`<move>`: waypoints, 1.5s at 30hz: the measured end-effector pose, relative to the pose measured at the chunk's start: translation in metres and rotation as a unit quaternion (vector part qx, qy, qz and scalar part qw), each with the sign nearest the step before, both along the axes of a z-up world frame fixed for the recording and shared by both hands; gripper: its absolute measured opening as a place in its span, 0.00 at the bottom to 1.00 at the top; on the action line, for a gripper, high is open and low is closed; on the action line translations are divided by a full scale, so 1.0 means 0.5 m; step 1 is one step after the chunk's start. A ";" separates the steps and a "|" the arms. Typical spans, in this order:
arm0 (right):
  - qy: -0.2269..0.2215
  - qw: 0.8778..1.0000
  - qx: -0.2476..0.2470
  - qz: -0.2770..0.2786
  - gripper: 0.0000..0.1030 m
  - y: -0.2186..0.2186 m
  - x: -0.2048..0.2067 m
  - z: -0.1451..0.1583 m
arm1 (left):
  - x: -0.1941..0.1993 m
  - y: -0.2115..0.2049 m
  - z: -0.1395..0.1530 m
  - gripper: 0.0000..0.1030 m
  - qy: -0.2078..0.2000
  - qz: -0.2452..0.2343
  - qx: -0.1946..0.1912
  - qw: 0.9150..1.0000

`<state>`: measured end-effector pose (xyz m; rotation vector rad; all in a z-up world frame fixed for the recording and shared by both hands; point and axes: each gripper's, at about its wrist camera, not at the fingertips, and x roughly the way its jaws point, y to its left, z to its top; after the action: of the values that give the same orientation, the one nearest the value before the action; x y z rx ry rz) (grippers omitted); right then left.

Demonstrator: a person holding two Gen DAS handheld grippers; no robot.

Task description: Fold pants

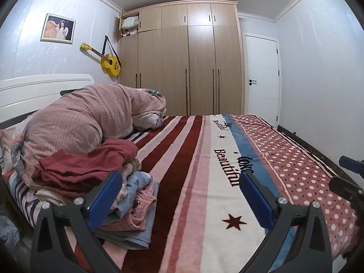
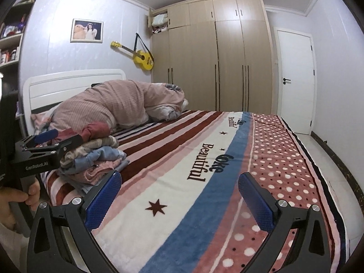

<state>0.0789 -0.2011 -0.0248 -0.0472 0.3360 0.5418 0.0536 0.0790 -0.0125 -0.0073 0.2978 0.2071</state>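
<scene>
both grippers, left gripper and right gripper, hang with fingers spread wide and empty over the striped blanket. pants sit somewhere in the clothes pile beside the rolled quilt; folded or waiting, i cannot tell. nothing blocks the bare blanket ahead; the maroon garment tops the pile.

Left gripper: I have it spread wide, nothing between its blue pads, pointing level and forward.
Right gripper: spread just as wide, holding nothing, level, beside the left one.
Left hand: I see it in the right view, wrapped around the left gripper's handle.
</scene>
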 end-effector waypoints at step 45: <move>0.012 1.000 0.014 -0.009 0.99 -0.017 0.005 -0.006 | 0.003 -0.008 0.004 0.99 0.003 -0.012 -0.009 1.000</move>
<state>0.0816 -0.2097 -0.0277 -0.0106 0.3517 0.5293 0.0552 0.0751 -0.0105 -0.0202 0.3060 0.1804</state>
